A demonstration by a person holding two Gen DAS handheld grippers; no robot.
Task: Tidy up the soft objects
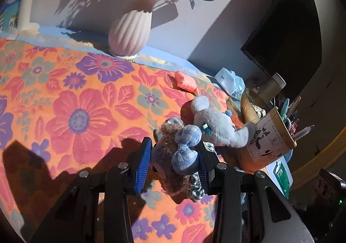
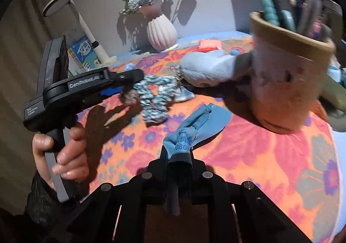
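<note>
A brown plush (image 1: 170,169) is clamped by the left gripper (image 1: 173,165), just beside the pen cup (image 1: 268,143). A blue cloth (image 2: 183,141) is pinched by the right gripper (image 2: 178,156), near that cup.

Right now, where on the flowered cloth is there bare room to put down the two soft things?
The wide patch of the flowered cloth between the ribbed vase and the left hand-held gripper is bare. It is crowded on the right: the white plush, the pen holder, the orange packet and the plastic bag lie close together.

Orange floral cloth (image 1: 64,102), brown toy (image 1: 170,169), blue fabric (image 2: 194,128).
</note>
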